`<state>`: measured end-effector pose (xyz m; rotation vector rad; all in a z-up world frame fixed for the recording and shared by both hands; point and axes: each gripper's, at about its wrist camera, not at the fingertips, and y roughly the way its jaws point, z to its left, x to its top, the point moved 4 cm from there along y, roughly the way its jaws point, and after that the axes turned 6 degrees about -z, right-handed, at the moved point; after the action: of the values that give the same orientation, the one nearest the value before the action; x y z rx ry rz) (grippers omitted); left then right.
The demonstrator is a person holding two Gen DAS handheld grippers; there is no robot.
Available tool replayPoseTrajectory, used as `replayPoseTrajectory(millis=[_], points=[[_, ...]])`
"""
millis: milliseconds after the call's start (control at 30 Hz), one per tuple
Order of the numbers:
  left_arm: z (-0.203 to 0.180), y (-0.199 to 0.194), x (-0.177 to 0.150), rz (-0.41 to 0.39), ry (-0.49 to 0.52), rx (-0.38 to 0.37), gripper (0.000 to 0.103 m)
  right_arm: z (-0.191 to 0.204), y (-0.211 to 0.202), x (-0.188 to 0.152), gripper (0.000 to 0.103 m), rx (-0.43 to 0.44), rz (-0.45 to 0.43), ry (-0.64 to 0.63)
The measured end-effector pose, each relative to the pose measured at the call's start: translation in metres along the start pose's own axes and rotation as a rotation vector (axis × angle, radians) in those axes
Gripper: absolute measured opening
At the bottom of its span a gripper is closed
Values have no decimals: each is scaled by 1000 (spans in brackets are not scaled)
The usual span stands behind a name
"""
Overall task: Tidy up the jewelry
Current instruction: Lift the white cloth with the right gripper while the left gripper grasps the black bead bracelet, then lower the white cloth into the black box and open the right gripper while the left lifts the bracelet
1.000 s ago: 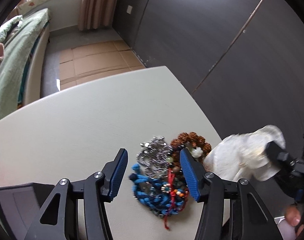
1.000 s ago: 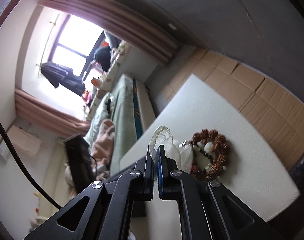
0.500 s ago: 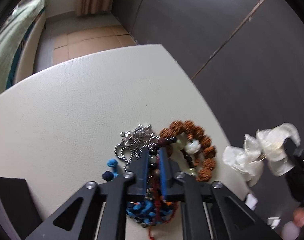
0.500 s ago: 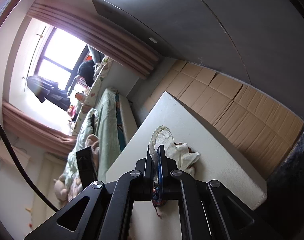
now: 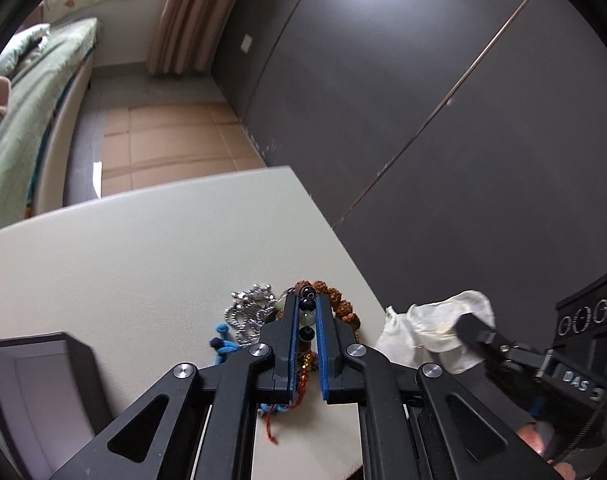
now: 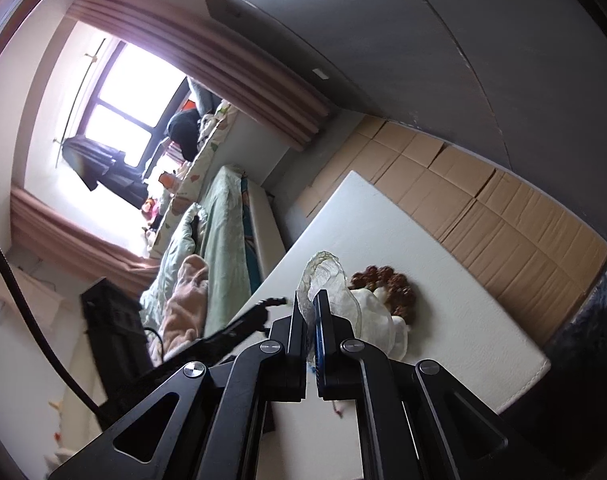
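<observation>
Now a beaded bracelet (image 5: 306, 322) is pinched between the closed left gripper (image 5: 306, 332) fingers, while an organza pouch (image 6: 335, 300) is clamped by the right gripper (image 6: 310, 320); neighbouring tangled strands could be dragged along.

Right tongs (image 6: 311, 306) clamped on sheer white pouch (image 6: 335, 300), brown bead bracelet (image 6: 387, 284) behind, white table (image 6: 443, 320)

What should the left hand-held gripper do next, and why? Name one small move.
Probably carry the beaded bracelet sideways toward the sheer white pouch. The left hand-held gripper is shut on that bracelet, while the right hand-held gripper pinches the pouch beside the pile. The silver chain and brown seed bracelet lie on the white table.
</observation>
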<state>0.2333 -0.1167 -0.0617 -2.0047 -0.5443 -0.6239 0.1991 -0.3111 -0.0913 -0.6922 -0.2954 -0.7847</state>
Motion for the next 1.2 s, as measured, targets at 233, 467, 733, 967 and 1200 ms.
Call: replayPoseTrajectory(millis=[233, 467, 733, 967, 1200], points=[[16, -44, 2, -64, -17, 18, 8, 25, 6, -19, 5, 20, 25, -62], [33, -90, 4, -151, -28, 51, 8, 63, 18, -45, 5, 50, 61, -159], [62, -133, 5, -214, -69, 98, 8, 104, 35, -66, 5, 92, 130, -243], [87, -165, 0, -265, -106, 125, 8, 140, 61, -80, 5, 125, 200, -359], [111, -184, -9, -284, -142, 183, 8, 165, 93, -100, 5, 152, 286, -423]])
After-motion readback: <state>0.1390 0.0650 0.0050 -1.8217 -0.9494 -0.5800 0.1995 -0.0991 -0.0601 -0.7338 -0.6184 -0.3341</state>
